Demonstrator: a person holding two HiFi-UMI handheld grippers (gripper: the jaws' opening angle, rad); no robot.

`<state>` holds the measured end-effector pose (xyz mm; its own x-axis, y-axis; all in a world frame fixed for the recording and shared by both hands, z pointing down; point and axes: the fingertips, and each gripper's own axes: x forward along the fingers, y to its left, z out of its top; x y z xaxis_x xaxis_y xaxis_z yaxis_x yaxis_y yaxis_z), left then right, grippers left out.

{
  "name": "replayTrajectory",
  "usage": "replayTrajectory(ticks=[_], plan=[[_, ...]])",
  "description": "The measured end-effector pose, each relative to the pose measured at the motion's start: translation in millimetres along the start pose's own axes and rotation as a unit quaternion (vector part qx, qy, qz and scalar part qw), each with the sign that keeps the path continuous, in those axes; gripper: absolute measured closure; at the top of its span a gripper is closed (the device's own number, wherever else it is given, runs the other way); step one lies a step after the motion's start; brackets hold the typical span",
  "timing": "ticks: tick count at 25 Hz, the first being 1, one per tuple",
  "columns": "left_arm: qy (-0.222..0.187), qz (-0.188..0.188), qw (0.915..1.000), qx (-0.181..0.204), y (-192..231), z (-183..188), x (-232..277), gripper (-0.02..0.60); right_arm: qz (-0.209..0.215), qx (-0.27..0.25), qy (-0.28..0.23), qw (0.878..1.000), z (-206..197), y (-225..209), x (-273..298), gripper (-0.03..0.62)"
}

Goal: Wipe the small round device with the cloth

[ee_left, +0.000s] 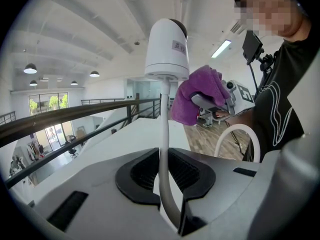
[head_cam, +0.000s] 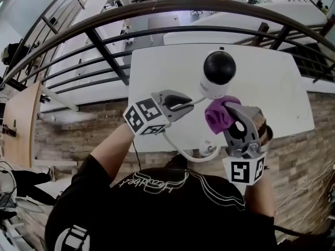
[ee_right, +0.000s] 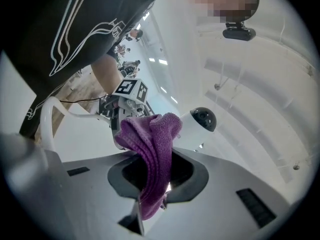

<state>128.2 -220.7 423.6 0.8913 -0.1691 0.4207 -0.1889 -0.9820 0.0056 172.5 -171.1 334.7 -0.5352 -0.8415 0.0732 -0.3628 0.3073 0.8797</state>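
Okay, we hold the device (head_cam: 219, 73) above the table (head_cam: 282, 88) by its cable (ee_left: 164, 129), clamped in the left gripper (ee_left: 167, 194). Right gripper (ee_right: 155, 189) pinches the soft cloth (ee_right: 152, 144) just beside it. Device probably light, smooth, slippery; best gripped at the cable.

1. Bright, even daylight fills the head view; the white table (head_cam: 272, 88) is nearly washed out and shadows are soft
2. The small round device (head_cam: 219, 72) shows a faint sheen on its dark dome
3. All views bend strongly at the edges: the railing (head_cam: 157, 7) bows into an arc, and both gripper views have black corners
4. Ceiling lamps (ee_left: 30, 69) and a strip light (ee_left: 220, 49) glow in the left gripper view
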Motion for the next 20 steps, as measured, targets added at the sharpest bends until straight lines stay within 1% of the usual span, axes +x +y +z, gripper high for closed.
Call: replayTrajectory(ticks=[4,7,10,14,20], plan=[[0.001,0.001,1.0,0.003,0,1,-1,0.522,0.013,0.017,0.016,1.0,-9,7,-1,0.536],[0.001,0.002,1.0,0.003,-1,1,-2,0.522,0.011,0.035,0.026,0.999,-15,6,-7,0.536],[0.001,0.004,1.0,0.004,-1,1,-2,0.522,0.006,0.065,0.023,0.998,-19,1,-13,0.536],[0.001,0.004,1.0,0.004,-2,2,-3,0.522,-0.011,0.101,0.018,0.995,-22,-14,-22,0.536],[-0.004,-0.001,1.0,0.0,-2,2,-4,0.522,-0.034,0.105,0.007,0.994,-23,-48,-24,0.536]])
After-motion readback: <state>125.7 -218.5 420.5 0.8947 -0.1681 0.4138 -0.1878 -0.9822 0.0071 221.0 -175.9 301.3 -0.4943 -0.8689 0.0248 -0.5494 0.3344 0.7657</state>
